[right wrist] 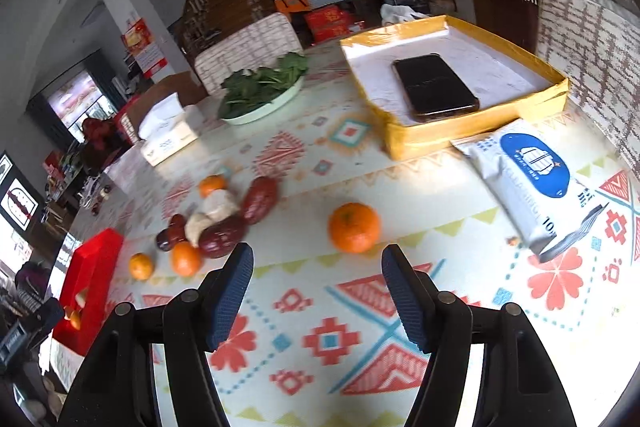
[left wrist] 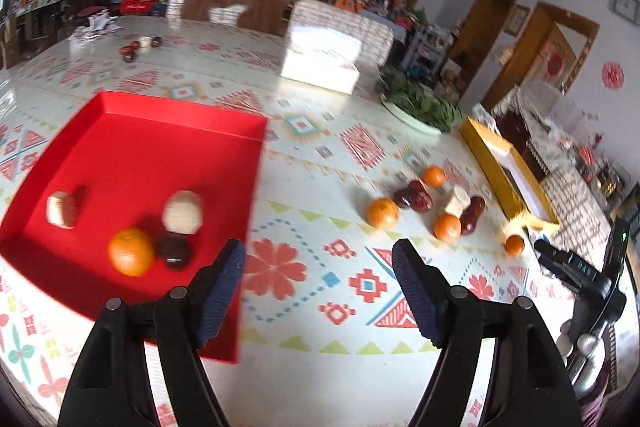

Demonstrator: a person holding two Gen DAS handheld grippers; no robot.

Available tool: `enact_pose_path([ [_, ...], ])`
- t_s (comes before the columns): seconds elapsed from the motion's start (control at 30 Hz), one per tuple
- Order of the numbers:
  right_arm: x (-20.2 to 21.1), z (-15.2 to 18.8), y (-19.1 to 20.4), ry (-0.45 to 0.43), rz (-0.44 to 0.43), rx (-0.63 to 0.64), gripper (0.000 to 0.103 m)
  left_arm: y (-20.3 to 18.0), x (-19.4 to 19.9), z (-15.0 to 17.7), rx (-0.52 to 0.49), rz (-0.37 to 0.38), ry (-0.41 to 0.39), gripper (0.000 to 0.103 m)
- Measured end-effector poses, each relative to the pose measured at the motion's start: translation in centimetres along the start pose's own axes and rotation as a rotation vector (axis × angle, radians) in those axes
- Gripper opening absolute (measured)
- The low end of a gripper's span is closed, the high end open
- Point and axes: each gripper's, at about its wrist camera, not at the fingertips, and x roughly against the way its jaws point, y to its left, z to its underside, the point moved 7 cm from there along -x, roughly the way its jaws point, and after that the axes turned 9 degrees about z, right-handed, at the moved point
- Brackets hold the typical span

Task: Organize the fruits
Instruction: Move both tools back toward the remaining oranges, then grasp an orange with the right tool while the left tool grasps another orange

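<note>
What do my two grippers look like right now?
Both match: the left gripper and right gripper have glossy black plastic arms with round metal pivot pins, and jaws faced with dark blue ribbed pads. No cables or sleeves show.

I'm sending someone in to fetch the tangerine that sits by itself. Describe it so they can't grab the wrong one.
Start at the yellow box holding a black phone on the patterned tablecloth. In front of it, nearer the right hand-held gripper, lies one lone tangerine. The other tangerines sit packed with red dates in a cluster to its left; this one touches nothing.
</note>
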Motion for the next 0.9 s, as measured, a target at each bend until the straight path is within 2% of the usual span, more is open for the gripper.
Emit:
enact_pose_path([
  [0.4,-5.3,-1.3,0.6,0.061,0.081,0.094,0.072,-2.5,-8.3,-0.1,-0.118,-0.049,0.135,0.075],
  [0.73,-6.6,-1.4,0.1,0.081,0.080,0.086,0.071,-4.7,-13.3,-0.6,-0.195,-0.021,0.176,0.074],
  [0.77,-6.6,-1.4,0.2,0.080,0.082,0.090,0.068,-4.9,-13.5,-0.6,-0.204,-0.020,0.179,0.071],
  [0.9,-6.6,-1.2,0.5,0.074,0.108,0.120,0.053,-5.4,-13.9,-0.3,-0.259,-0.047,0.186,0.033],
])
